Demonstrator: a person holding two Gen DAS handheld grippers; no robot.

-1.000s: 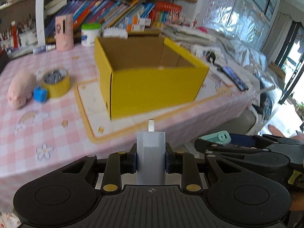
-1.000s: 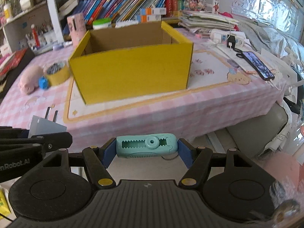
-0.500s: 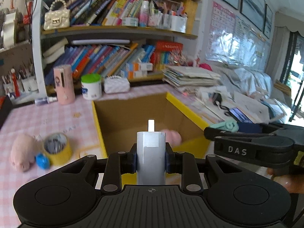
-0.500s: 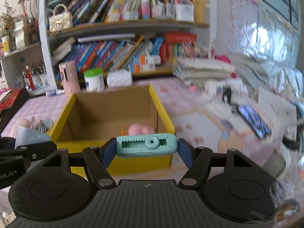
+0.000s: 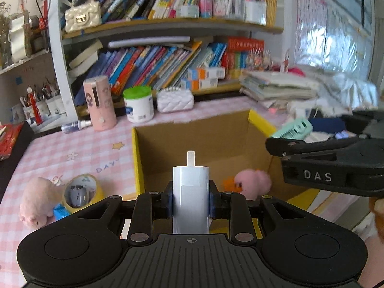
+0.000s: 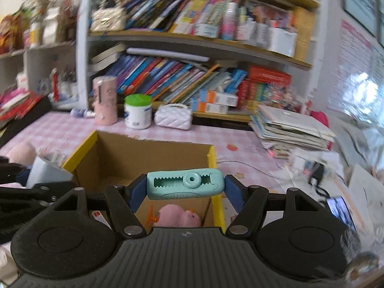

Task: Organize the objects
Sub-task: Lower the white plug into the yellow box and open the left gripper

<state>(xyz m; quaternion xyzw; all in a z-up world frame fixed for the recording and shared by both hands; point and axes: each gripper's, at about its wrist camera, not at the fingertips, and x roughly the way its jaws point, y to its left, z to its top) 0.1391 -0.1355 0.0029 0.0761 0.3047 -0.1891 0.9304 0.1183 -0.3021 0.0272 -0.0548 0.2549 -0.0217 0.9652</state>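
Box (image 5: 199, 148) went from side-on to right under both tongs, left (image 5: 190, 202) gripping charger (image 5: 190, 192), right (image 6: 186, 187) gripping teal clip (image 6: 186, 186), so drop-off looked close.

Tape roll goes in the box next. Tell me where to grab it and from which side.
Grip the yellow tape roll across its outer wall, coming from above. It lies flat with its hole up and something grey inside, and the pink plush toy and a blue thing crowd its left, so close front-to-back.

Box (image 5: 196, 148): raw matt cardboard inside, glossy yellow rim. Charger (image 5: 190, 196): smooth white plastic, metal prong. Teal clip (image 6: 186, 184): matt plastic. Pink toy (image 5: 252, 183): fuzzy plush.
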